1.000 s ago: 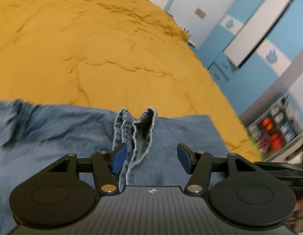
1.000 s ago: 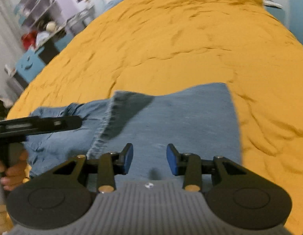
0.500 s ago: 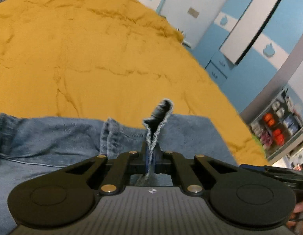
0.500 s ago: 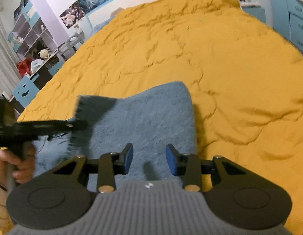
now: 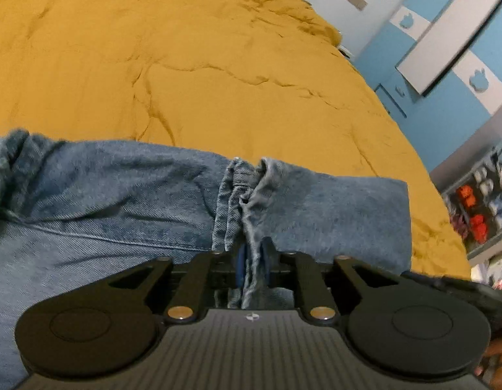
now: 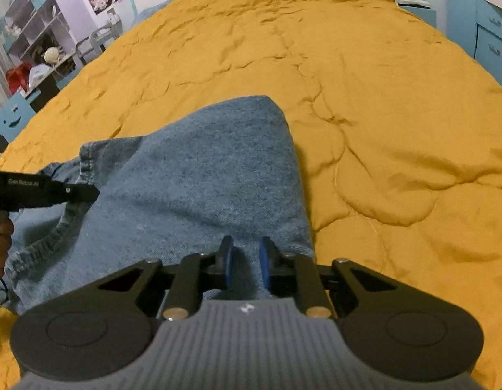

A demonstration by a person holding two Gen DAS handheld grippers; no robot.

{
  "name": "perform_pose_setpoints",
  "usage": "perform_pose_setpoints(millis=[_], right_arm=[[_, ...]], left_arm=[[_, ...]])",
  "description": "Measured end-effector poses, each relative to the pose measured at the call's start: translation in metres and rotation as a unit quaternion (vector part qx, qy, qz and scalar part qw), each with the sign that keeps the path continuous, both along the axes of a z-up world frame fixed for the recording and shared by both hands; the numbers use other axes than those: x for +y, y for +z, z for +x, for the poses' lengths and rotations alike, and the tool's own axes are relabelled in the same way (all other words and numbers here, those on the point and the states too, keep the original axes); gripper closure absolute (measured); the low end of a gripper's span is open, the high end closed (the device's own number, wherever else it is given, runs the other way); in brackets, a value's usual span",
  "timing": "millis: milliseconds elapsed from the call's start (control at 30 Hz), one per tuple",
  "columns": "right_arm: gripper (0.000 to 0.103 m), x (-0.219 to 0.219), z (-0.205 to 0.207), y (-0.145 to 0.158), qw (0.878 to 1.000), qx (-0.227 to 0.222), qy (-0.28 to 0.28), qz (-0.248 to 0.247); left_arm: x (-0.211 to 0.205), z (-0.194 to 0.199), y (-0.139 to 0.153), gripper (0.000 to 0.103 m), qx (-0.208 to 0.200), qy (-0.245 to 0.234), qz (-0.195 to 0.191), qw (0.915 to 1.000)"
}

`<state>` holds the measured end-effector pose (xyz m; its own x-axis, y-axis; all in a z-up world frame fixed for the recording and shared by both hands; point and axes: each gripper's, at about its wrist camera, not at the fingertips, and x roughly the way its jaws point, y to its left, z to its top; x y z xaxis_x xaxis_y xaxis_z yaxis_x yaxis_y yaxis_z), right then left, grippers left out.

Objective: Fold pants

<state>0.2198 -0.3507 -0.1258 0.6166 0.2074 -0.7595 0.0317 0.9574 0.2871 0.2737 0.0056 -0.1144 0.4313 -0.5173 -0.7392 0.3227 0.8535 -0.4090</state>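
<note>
Both of your claws have dropped closer to the faded blue denim pants (image 5: 127, 201) since a second ago, and the frayed leg hem that stood up in the air between the left claw's pads half a second ago now lies down against the cloth. The pants lie spread across the mustard-yellow quilted bedspread (image 5: 192, 65), near its front edge, with one folded end reaching up the bed in the right wrist view. Your left claw (image 5: 251, 263) has a bunched ridge of frayed hem (image 5: 247, 208) between its blue pads, and its jaws are opening, so the grip on that ridge looks to be loosening. Your right claw (image 6: 244, 261) sits low over the flat denim panel (image 6: 218, 169), its jaws closing with only a narrow gap left; I cannot tell whether any cloth has been pinched between the pads yet. The main risk is that the left claw lets the hem slip while it is still crumpled, leaving a lumpy, uneven fold. A second risk is that the right claw closes on only the top layer, or on nothing, so a lift would peel the layers apart instead of carrying the whole fold. A third is that the pads catch the bedspread beneath and drag it along with the pants. In the right wrist view, the left claw's black body (image 6: 40, 191) reaches in from the left, near the hem.
</note>
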Motion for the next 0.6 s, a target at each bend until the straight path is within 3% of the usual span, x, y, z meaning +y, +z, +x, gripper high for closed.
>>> perform_pose_setpoints(millis=[33,100,167,267,367,467,500,533,600], right_arm=[[0.09,-0.001,-0.001,0.004,1.0,-0.004,-0.001,0.003],[0.087,-0.003,-0.005,0.011,1.0,-0.014,-0.002,0.009],[0.086,-0.004,-0.009,0.019,1.0,-0.023,-0.005,0.015],[0.086,-0.001,-0.015,0.022,0.999,-0.027,-0.001,0.017],[0.086,0.002,-0.015,0.024,1.0,-0.027,0.006,0.012],[0.086,0.002,-0.016,0.022,1.0,-0.024,0.008,0.015],[0.086,0.001,-0.016,0.022,1.0,-0.023,0.008,0.015],[0.086,0.0,-0.017,0.023,1.0,-0.023,0.008,0.015],[0.086,-0.001,-0.015,0.029,0.999,-0.028,0.014,0.01]], left_arm=[[0.001,-0.003,0.005,0.052,-0.01,-0.002,0.008,0.9999],[0.001,-0.006,0.012,0.021,-0.041,0.002,0.032,0.9987],[0.0,0.0,0.011,0.026,-0.046,0.003,0.039,0.9982],[0.0,0.016,0.0,0.029,-0.006,0.006,-0.004,1.0],[-0.006,0.019,-0.009,0.036,-0.013,0.011,-0.021,0.9996],[-0.008,0.02,-0.011,0.066,-0.018,0.023,-0.026,0.9992],[-0.004,0.017,-0.008,0.085,-0.02,0.029,-0.039,0.9986],[0.0,0.014,-0.002,0.091,-0.026,0.03,-0.056,0.9977],[0.007,0.006,0.016,0.093,-0.043,0.025,-0.08,0.9955]])
